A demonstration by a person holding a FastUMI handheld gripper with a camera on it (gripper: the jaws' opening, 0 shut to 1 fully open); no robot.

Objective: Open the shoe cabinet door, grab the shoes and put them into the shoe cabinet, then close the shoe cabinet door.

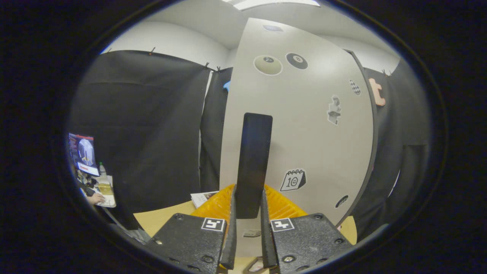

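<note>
Shoe cabinet door [304,125], pale grey and dotted with stickers, is seen close ahead of the gripper [248,232], its dark right edge curving down toward the counter [167,219]. A tall black handle [253,163] is held between the two fingers, which are narrowed onto its lower end from both sides. An orange object [283,205] is seen just beyond the fingers, low against the door. Open room is left to the left, toward the black cloth wall [148,129].
</note>
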